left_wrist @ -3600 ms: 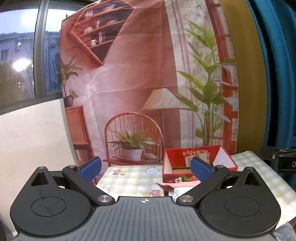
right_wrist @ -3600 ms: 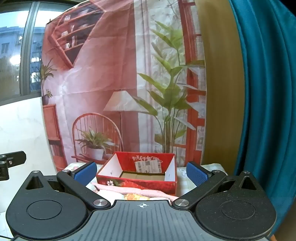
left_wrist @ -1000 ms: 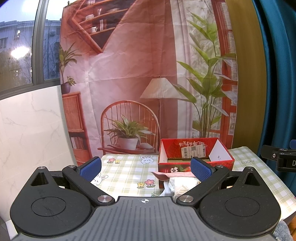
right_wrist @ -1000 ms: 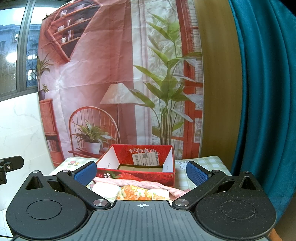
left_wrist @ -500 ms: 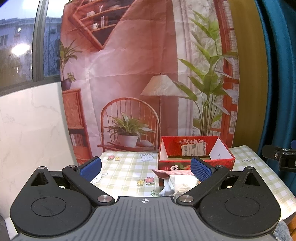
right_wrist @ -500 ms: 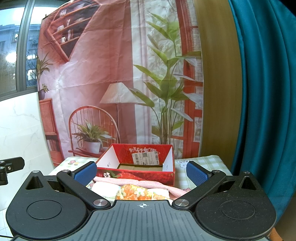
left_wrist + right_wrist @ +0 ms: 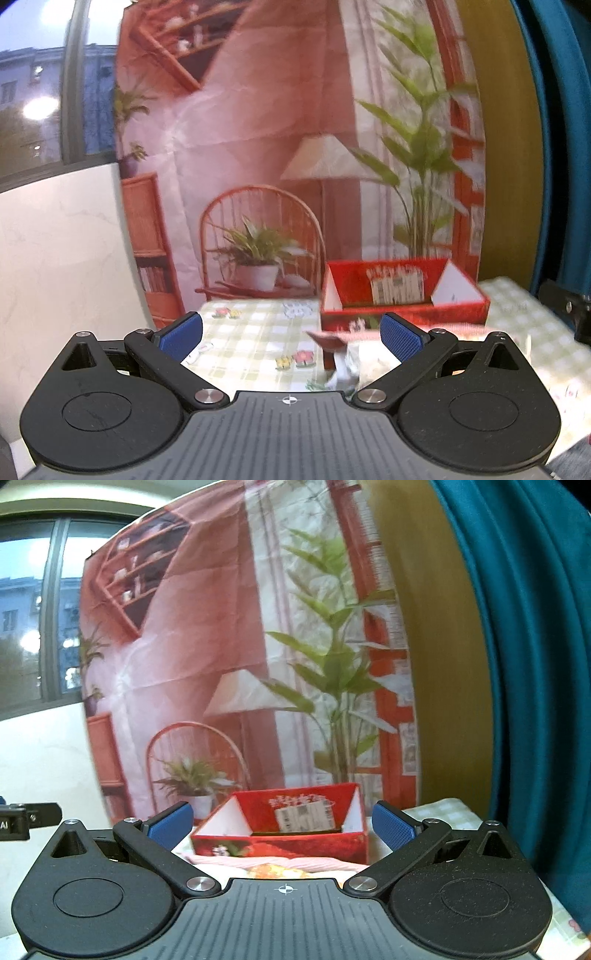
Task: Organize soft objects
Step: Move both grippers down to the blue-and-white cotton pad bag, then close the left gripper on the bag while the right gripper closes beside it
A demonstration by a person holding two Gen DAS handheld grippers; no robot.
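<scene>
A red cardboard box point(image 7: 402, 301) with white inner flaps stands open on the checked tablecloth point(image 7: 251, 343); the right wrist view shows the same red box point(image 7: 284, 830) straight ahead. In front of it lies a pile of soft cloths point(image 7: 351, 363), pink gingham on top, seen as a pink and orange bundle point(image 7: 277, 866) just past my right gripper's base. My left gripper point(image 7: 291, 334) is open, held above the table left of the pile, nothing between its blue pads. My right gripper point(image 7: 282, 825) is open too, empty, aimed at the box.
A printed backdrop point(image 7: 295, 147) of a chair, lamp and plants hangs behind the table. A teal curtain point(image 7: 528, 664) fills the right side. A white marble wall point(image 7: 55, 258) and a window are at the left. The other gripper's tip point(image 7: 565, 302) shows at the right edge.
Both views are blurred with motion. The left gripper has swung slightly and the right gripper has dropped and tilted, so less of the cloth pile shows. Both stay open.
</scene>
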